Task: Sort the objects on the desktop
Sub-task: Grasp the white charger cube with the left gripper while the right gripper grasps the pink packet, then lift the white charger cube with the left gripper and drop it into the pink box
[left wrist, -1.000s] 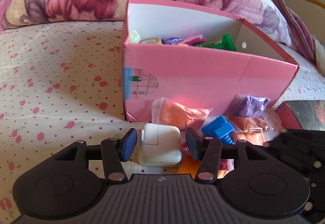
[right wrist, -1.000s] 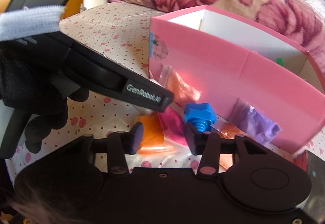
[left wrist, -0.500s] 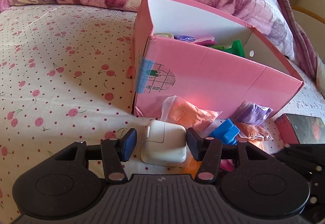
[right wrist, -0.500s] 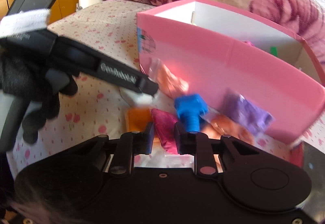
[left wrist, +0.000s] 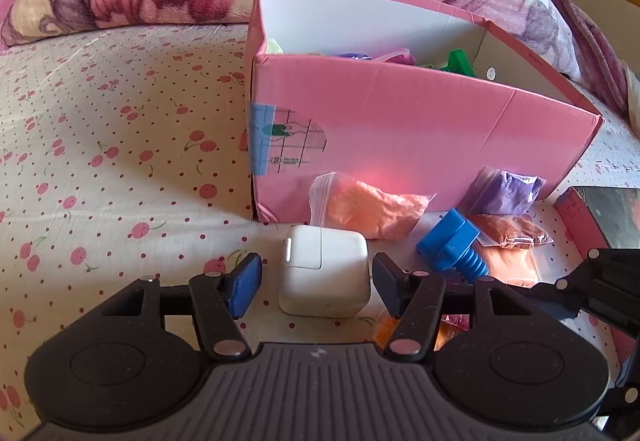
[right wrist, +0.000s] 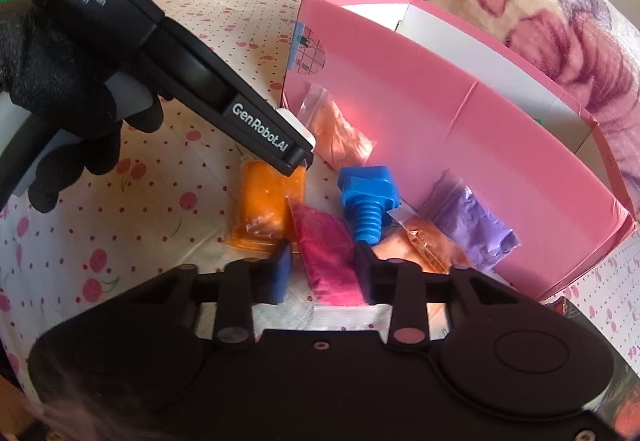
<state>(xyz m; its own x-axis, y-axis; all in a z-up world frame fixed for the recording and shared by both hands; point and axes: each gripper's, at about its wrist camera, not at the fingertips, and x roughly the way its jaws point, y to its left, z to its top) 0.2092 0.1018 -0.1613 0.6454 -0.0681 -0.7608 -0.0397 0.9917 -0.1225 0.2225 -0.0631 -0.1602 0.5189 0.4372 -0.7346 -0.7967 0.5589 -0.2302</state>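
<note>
Magenta clay bag [right wrist: 330, 253] lies on the cherry-print bedsheet [left wrist: 100, 145] before the pink box [left wrist: 400, 129], long axis running away from the right gripper [right wrist: 322, 269], whose fingers appear to pinch its near end, though contact on the left pad is unclear. Crowding it: an orange bag [right wrist: 266, 207] to its left, a blue plastic bolt [right wrist: 366, 201] to its right, thread toward the camera. Left gripper [left wrist: 316, 283] stands open around a white charger [left wrist: 324, 275], pads apart from it
</note>
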